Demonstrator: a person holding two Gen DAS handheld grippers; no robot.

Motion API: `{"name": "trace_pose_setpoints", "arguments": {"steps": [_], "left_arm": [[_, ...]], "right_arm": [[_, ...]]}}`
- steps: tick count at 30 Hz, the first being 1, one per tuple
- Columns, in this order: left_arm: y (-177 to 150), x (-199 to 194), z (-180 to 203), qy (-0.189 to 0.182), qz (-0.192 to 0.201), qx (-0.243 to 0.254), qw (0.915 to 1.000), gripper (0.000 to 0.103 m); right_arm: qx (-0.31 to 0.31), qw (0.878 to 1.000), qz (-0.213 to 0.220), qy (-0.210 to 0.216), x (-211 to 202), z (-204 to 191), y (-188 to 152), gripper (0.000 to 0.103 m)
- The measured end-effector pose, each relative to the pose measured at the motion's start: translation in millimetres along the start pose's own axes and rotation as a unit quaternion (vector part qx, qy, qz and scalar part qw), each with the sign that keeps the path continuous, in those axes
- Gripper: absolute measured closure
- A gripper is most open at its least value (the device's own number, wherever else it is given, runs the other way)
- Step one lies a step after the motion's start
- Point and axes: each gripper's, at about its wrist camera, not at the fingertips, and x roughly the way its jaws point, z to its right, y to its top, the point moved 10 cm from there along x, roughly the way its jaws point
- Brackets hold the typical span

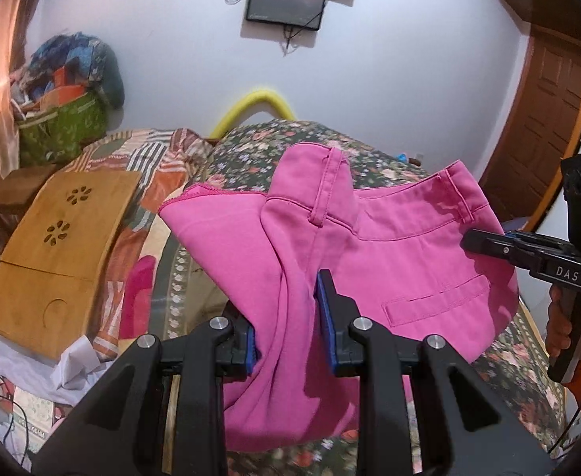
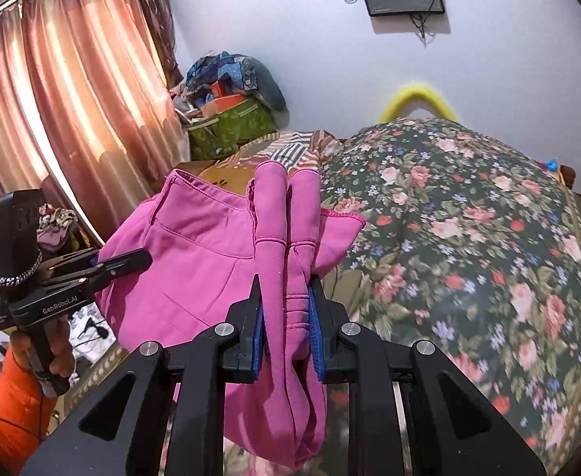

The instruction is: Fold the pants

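The pink pants [image 1: 389, 246] hang in the air above the floral bed, held by both grippers. My left gripper [image 1: 290, 309] is shut on a bunched part of the pink cloth near the waistband. My right gripper [image 2: 286, 317] is shut on folded layers of the pants [image 2: 195, 261], which stick up between its blue pads. In the left wrist view the right gripper [image 1: 489, 242] clamps the pants' right edge near the back pocket. In the right wrist view the left gripper [image 2: 127, 263] pinches the left side. The waistband with belt loops faces up.
The bed with a floral cover [image 2: 469, 238] lies below. A wooden lap desk [image 1: 60, 254] rests on a striped blanket at the left. A green bag with piled clothes [image 2: 231, 123] stands by the curtains [image 2: 72, 99]. A yellow tube [image 1: 251, 107] and a wall screen [image 1: 286, 0] are behind.
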Motion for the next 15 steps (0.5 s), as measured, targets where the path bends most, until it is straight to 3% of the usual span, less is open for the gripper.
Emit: {"name": "trace_pose_setpoints", "arguments": {"steps": [8,15], "left_arm": [[-8.7,66.4,-42.2,0.012,-0.036,-0.018,0.9991,0.077],[-31.7,127.5,-70.5,0.02,-0.084,-0.037,0.9956,0.077]], "right_arm": [[0.002,0.999,-0.032,-0.007,69.0,12.4,2.4,0.086],[0.018,0.997,-0.079,-0.019,126.3,35.2,-15.4,0.086]]}}
